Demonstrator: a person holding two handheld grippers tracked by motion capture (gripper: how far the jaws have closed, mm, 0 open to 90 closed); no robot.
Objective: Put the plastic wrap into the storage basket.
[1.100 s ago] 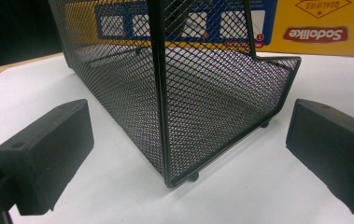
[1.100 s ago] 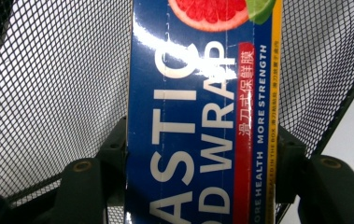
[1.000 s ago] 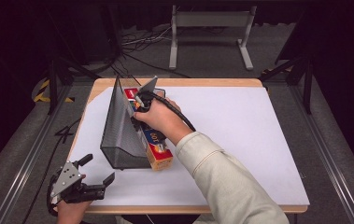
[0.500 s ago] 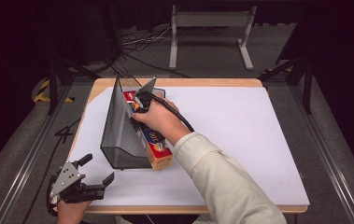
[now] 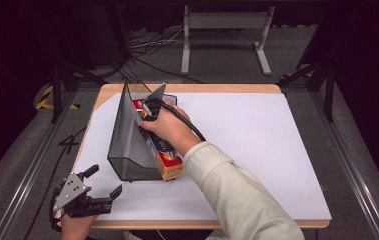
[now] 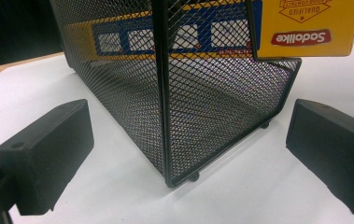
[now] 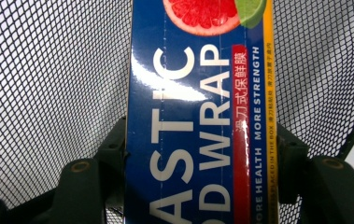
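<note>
Tongs of the right hand [image 5: 148,111] were closed on the plastic wrap box [image 7: 198,116], one jaw at each long side, inside the black mesh holder [image 5: 127,140] near the bench's [image 5: 257,150] far left corner. The box's near end stuck out of the holder. Left tongs [image 5: 99,192] stood open at the near left corner, apart from the holder.

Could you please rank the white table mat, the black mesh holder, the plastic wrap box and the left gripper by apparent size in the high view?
1. White table mat
2. Black mesh holder
3. Plastic wrap box, though the hand and holder partly hide it, and the left gripper look alike, so I leave them unranked.
</note>
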